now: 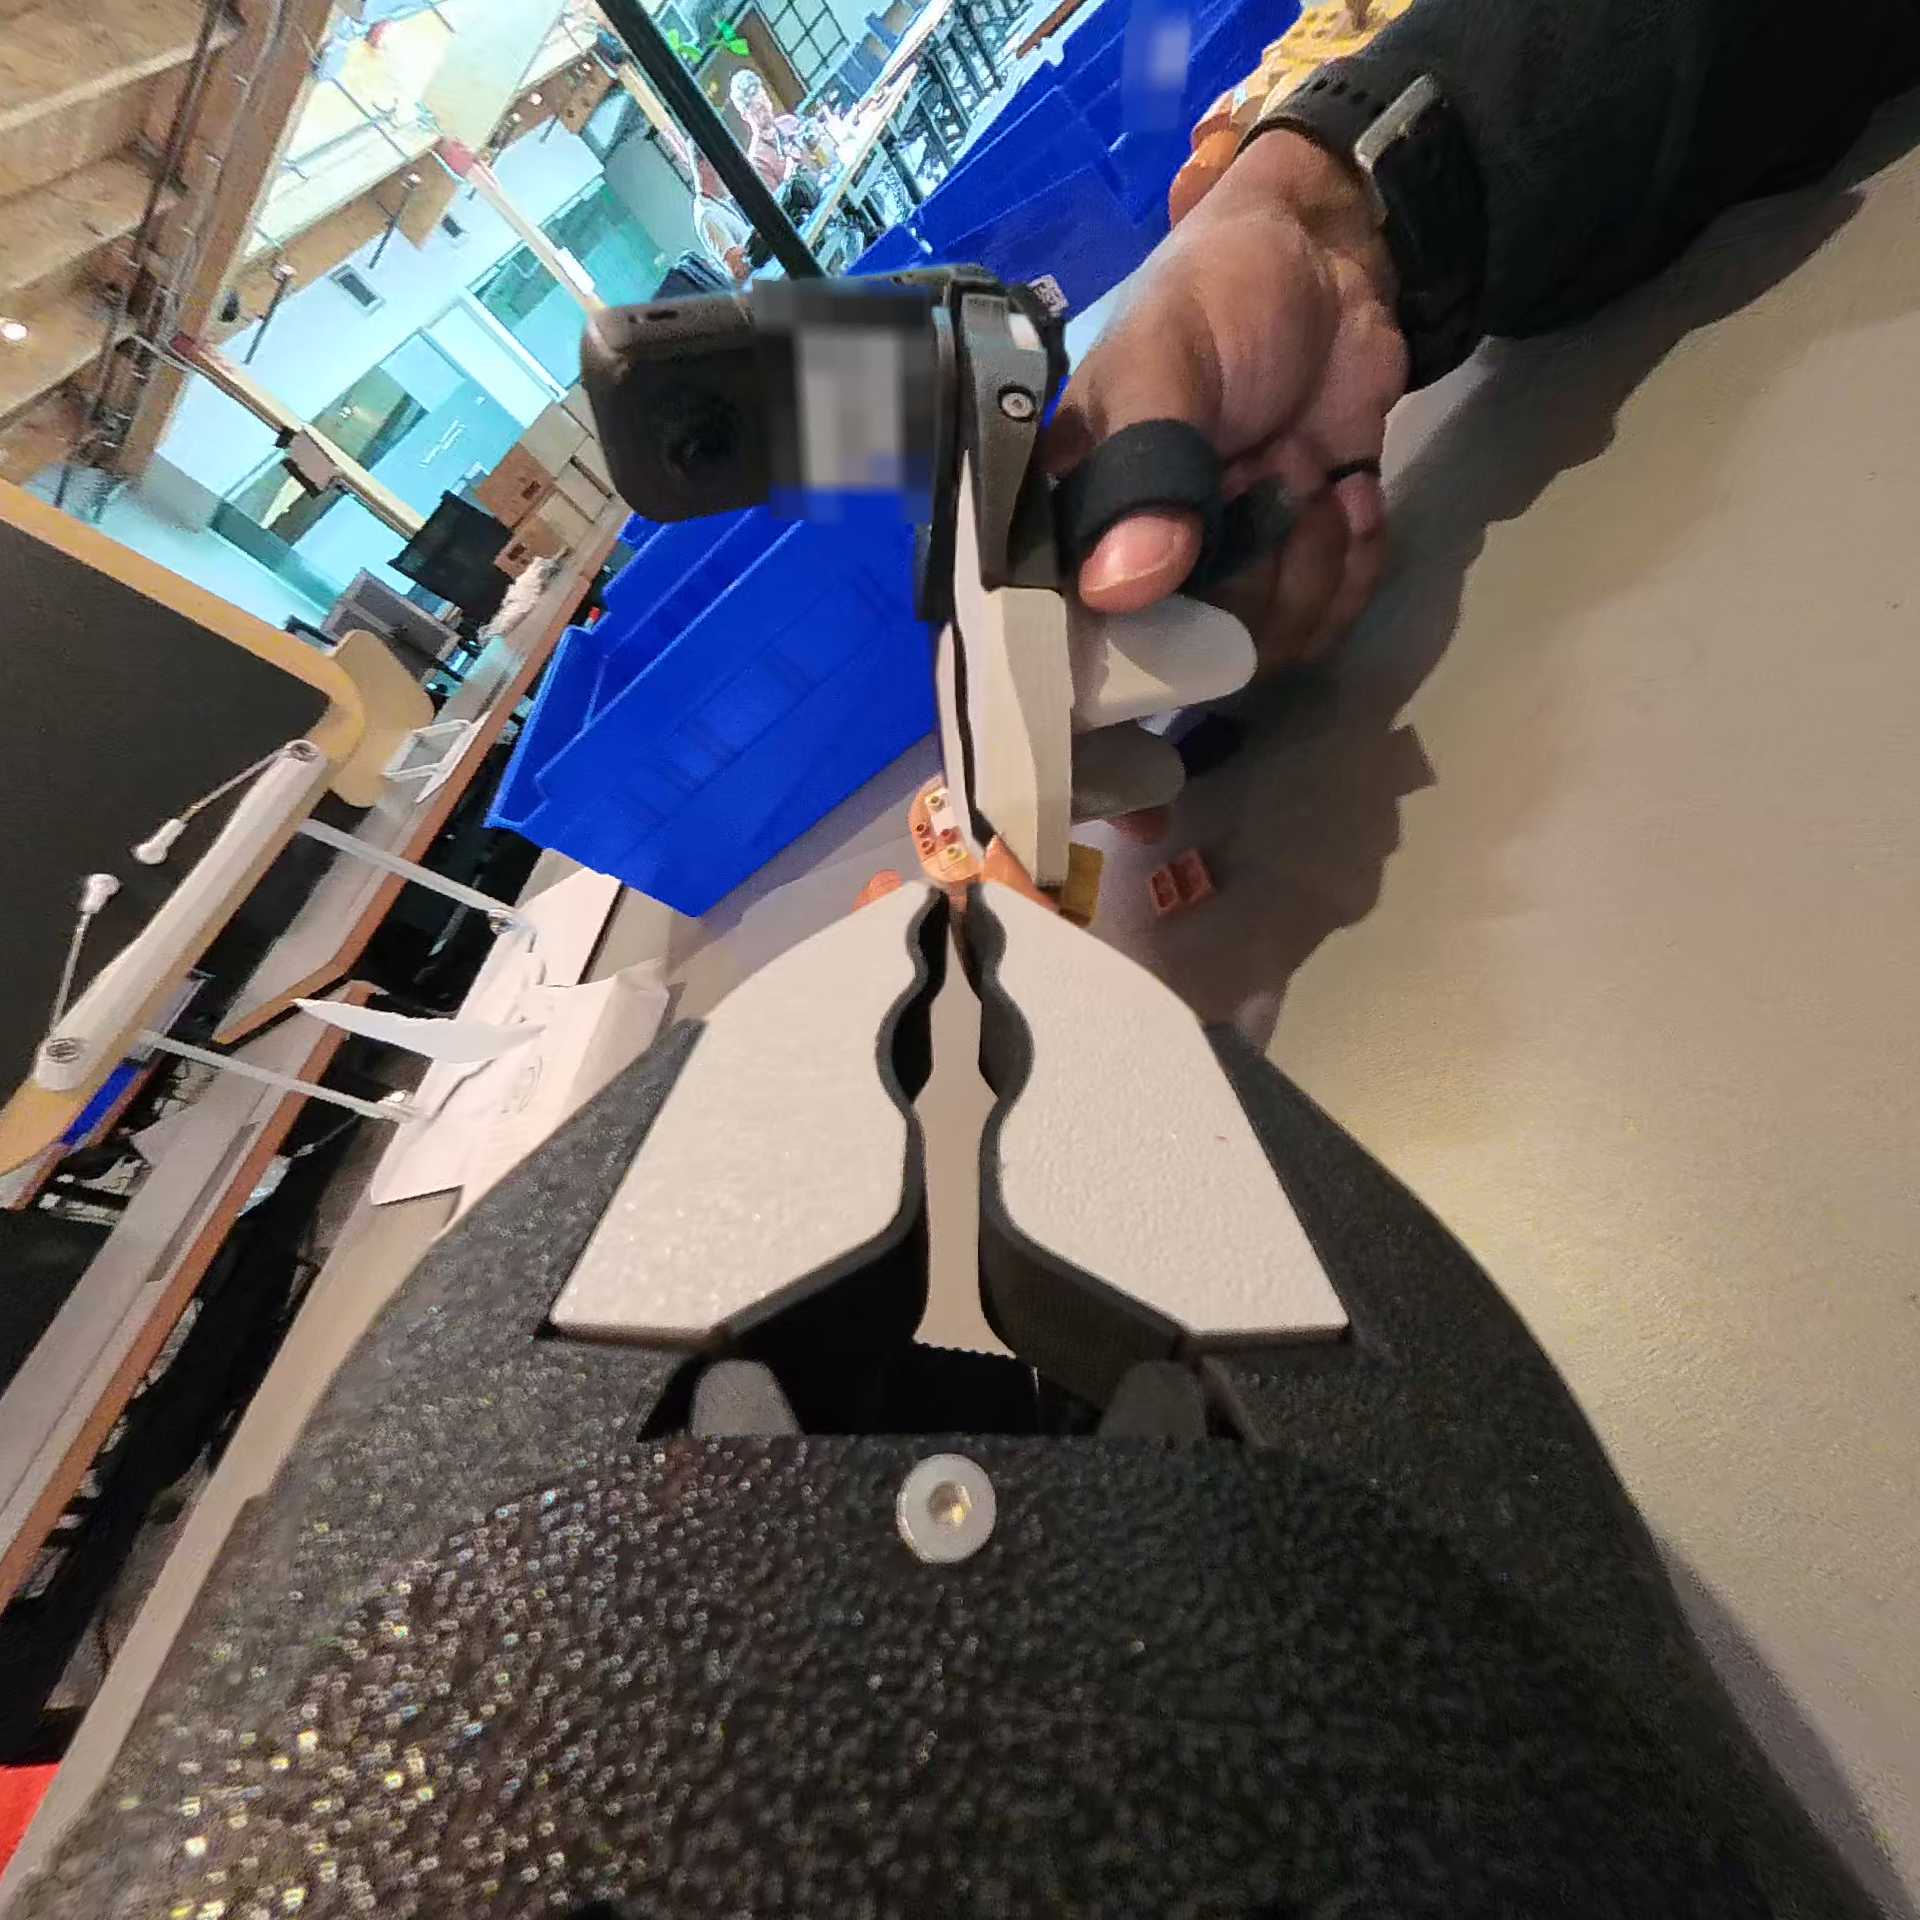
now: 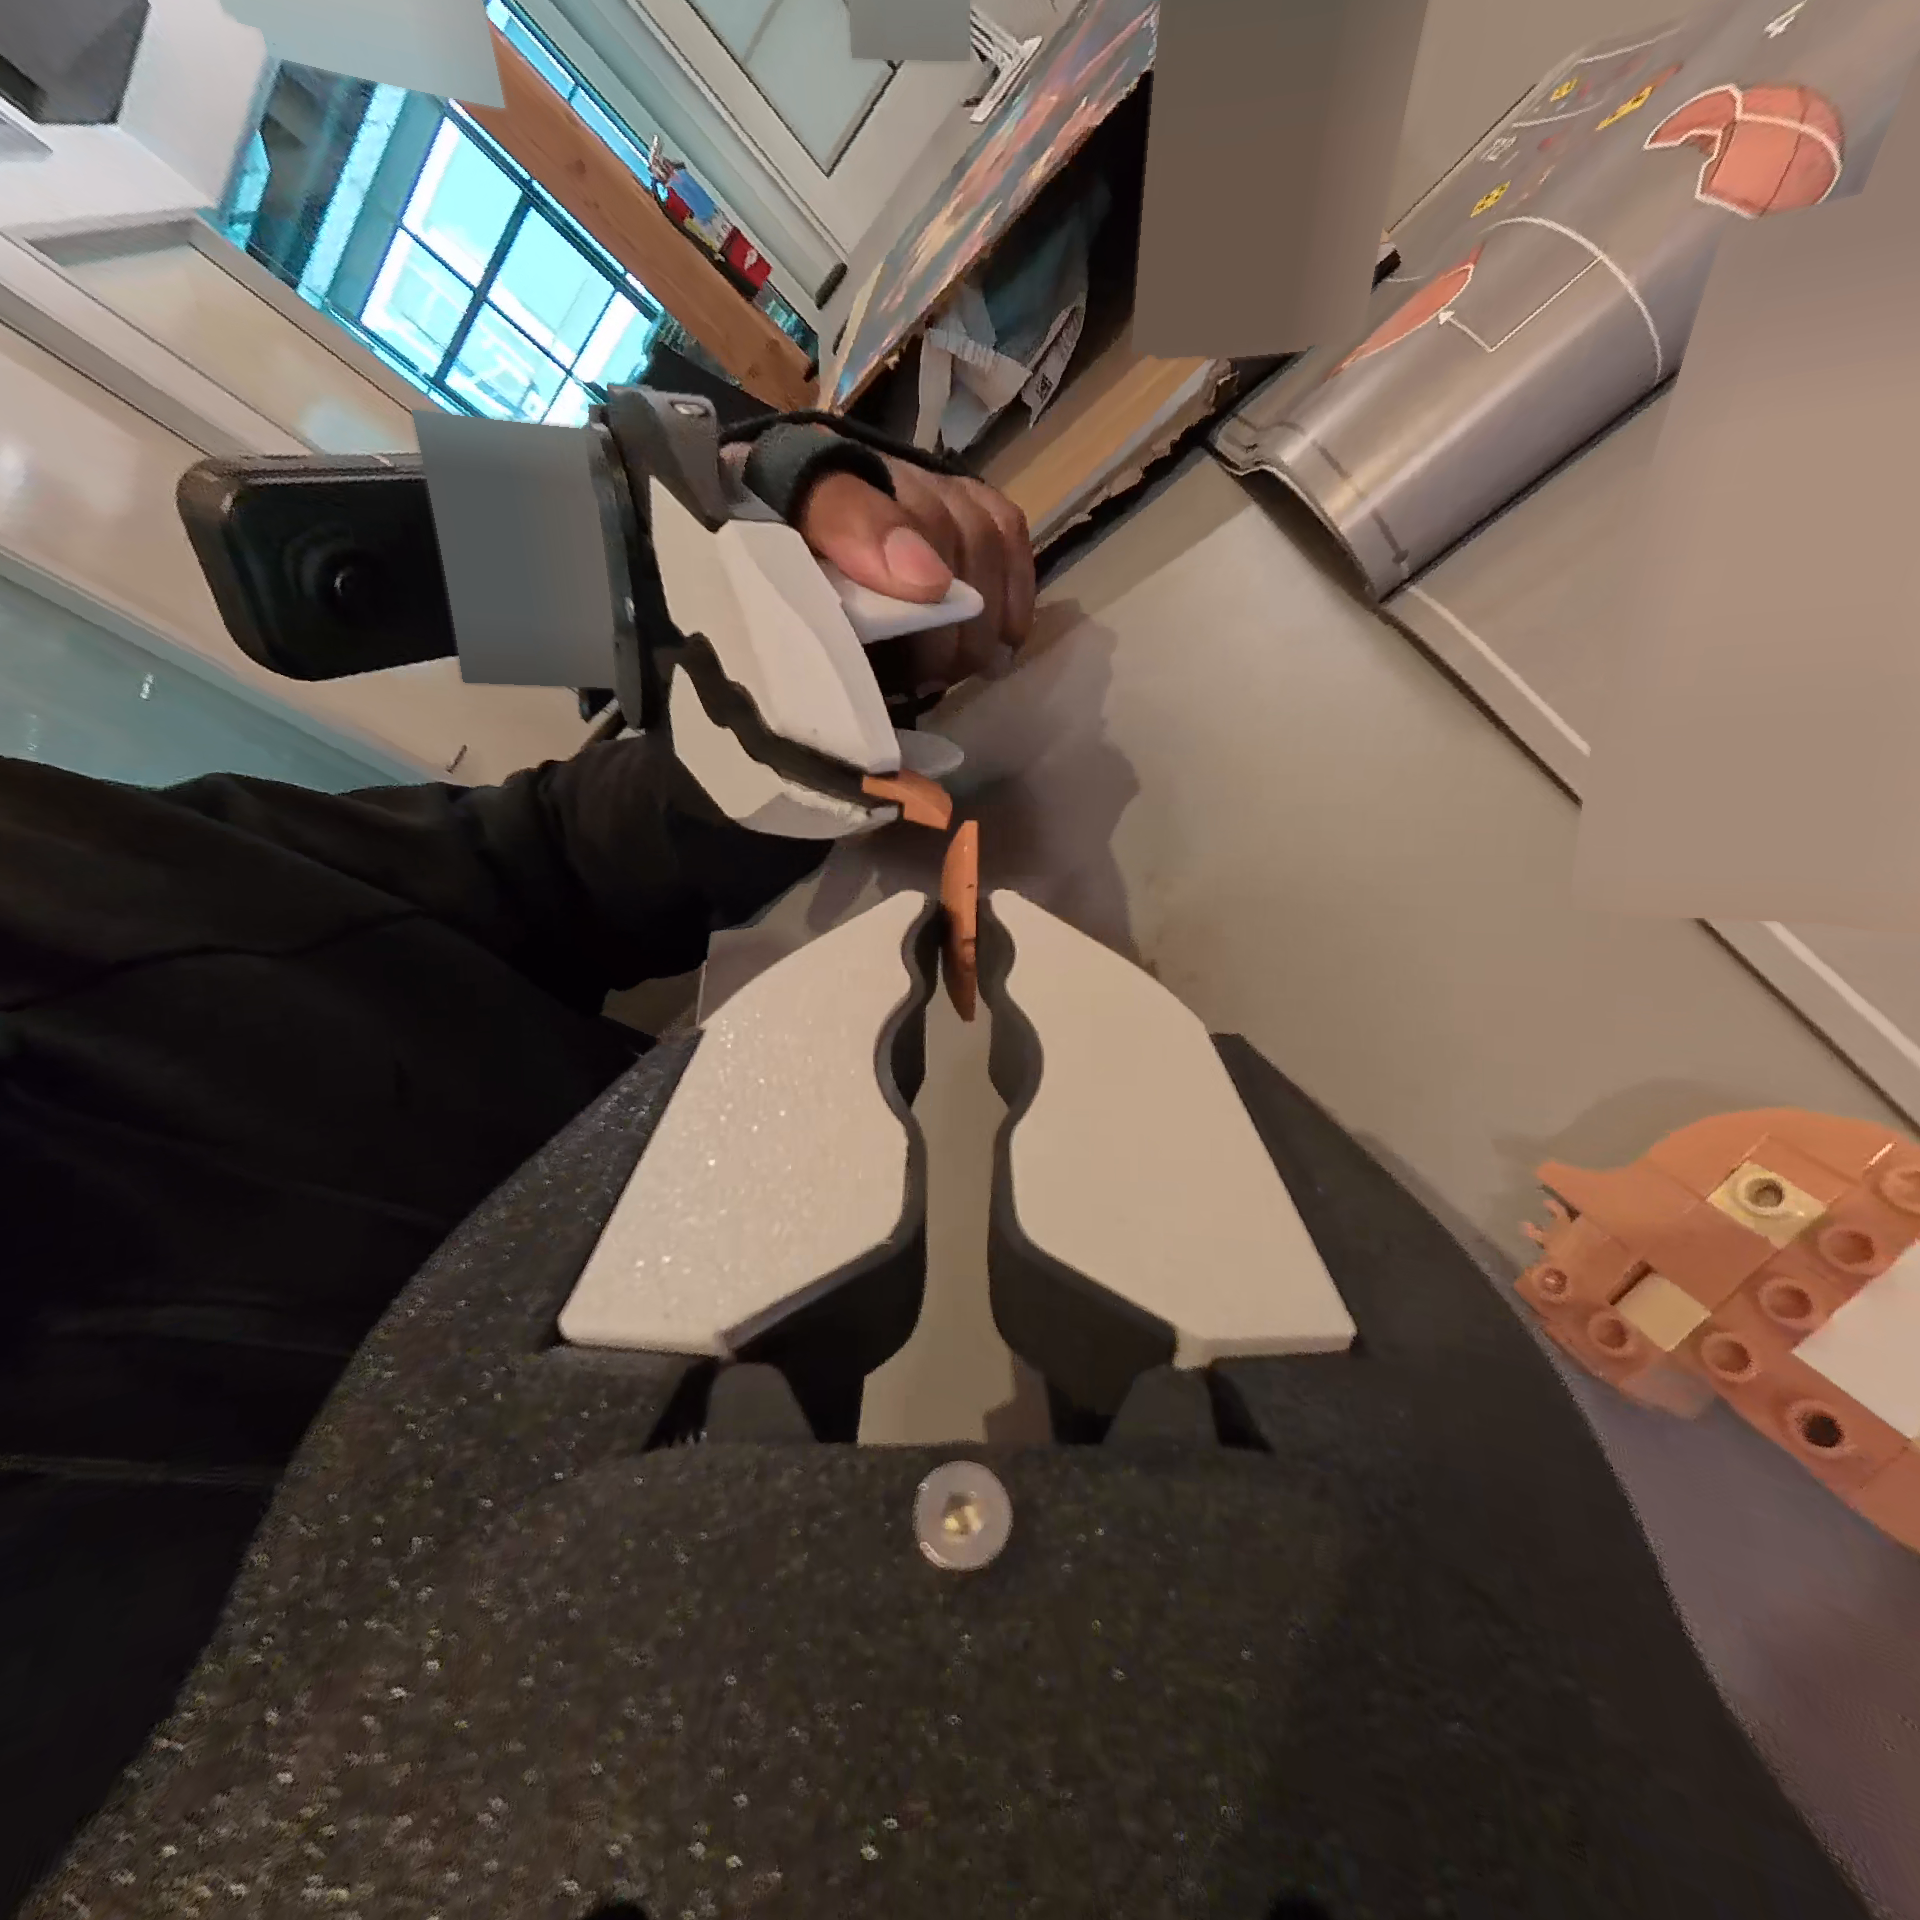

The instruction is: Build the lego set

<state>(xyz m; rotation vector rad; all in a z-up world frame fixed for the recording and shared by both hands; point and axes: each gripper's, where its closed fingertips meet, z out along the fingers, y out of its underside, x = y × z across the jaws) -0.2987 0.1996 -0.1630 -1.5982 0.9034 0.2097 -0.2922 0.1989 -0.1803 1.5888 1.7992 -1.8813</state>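
Observation:
My right gripper (image 2: 956,904) is shut on a thin orange plate (image 2: 961,935), seen edge-on and sticking out past its tips. My left gripper (image 2: 883,802) comes in from the left, shut on a small orange piece (image 2: 920,798). That piece nearly touches the top of the plate. In the left wrist view my left gripper (image 1: 961,906) is almost closed. The right gripper (image 1: 1023,868) points down just beyond it, with an orange studded piece (image 1: 940,831) beside its tips. A partly built orange model (image 2: 1745,1299) lies on the table at the right.
Blue bins (image 1: 727,727) stand behind the work spot. A small orange brick (image 1: 1179,883) and a tan one (image 1: 1083,868) lie loose on the beige table (image 1: 1610,935). An open instruction booklet (image 2: 1507,312) and a cardboard box (image 2: 1039,239) lie at the back. Less than 4 cm separates the two grippers' tips.

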